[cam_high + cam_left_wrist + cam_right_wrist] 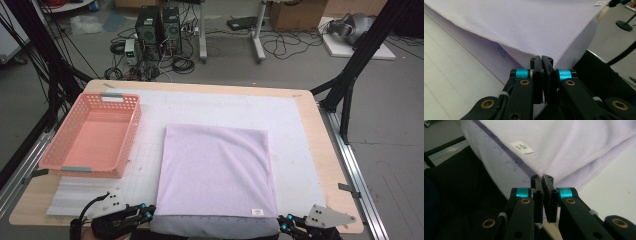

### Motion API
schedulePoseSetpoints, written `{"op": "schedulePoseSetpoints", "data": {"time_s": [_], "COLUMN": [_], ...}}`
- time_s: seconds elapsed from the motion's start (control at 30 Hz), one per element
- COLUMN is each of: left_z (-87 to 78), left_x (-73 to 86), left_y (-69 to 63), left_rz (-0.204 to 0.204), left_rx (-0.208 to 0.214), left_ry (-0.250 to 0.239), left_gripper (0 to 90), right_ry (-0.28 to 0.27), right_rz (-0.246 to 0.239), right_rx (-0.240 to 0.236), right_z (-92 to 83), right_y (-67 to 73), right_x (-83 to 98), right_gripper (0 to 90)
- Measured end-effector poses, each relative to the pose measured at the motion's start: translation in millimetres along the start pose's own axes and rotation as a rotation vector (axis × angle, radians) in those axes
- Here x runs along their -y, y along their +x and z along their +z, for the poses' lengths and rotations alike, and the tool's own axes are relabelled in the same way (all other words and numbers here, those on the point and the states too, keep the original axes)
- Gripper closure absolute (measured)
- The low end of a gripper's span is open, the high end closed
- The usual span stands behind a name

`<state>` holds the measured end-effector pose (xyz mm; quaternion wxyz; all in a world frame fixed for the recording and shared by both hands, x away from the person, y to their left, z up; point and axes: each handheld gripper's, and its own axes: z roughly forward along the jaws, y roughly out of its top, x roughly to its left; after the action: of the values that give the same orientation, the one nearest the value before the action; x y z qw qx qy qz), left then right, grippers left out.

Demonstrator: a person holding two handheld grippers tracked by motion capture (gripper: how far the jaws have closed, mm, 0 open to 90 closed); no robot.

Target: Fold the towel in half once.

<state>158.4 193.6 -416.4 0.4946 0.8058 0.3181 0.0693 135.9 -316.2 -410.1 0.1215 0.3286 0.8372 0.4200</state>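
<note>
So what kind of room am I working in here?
Most likely a robotics lab or workshop: computer towers and loose cables on the floor, black rig frame around the wooden table.

My left gripper (pixel 148 212) is black, with a grey three-cornered plate on top dotted with small dark holes, and a black cable looping off its side. My right gripper (pixel 283 223) matches it, plate and all. In each gripper view I see two flat black jaws with small screw holes near their tips, a bright cyan band on either side, brass-coloured rivets in the black linkage arms, and a white cable tie low on the frame. The right jaws' inner faces look ridged.
</note>
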Motion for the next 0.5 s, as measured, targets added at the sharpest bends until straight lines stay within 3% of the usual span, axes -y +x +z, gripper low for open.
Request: {"op": "schedulePoseSetpoints", "data": {"time_s": [0.2, 0.27, 0.33, 0.5], "left_z": [-0.8, 2.6, 4.0, 12.4], "left_x": [9.9, 7.4, 1.0, -22.9], "left_y": [-0.7, 6.0, 13.7, 37.5], "left_rz": [-0.018, -0.046, -0.055, -0.082], "left_rx": [0.038, 0.010, -0.012, -0.055], "left_ry": [0.022, 0.012, -0.026, -0.114], "left_gripper": [84.0, 62.1, 51.3, 42.7], "right_ry": [0.061, 0.046, 0.021, -0.053], "right_rz": [0.016, 0.044, 0.077, 0.118], "right_rx": [-0.022, -0.022, -0.015, 0.010], "right_z": [0.9, 3.3, 3.4, 1.6], "right_y": [7.0, 3.9, -2.0, -19.0], "right_x": [12.9, 14.0, 12.1, 0.2], "right_gripper": [86.1, 73.5, 63.7, 56.4]}}
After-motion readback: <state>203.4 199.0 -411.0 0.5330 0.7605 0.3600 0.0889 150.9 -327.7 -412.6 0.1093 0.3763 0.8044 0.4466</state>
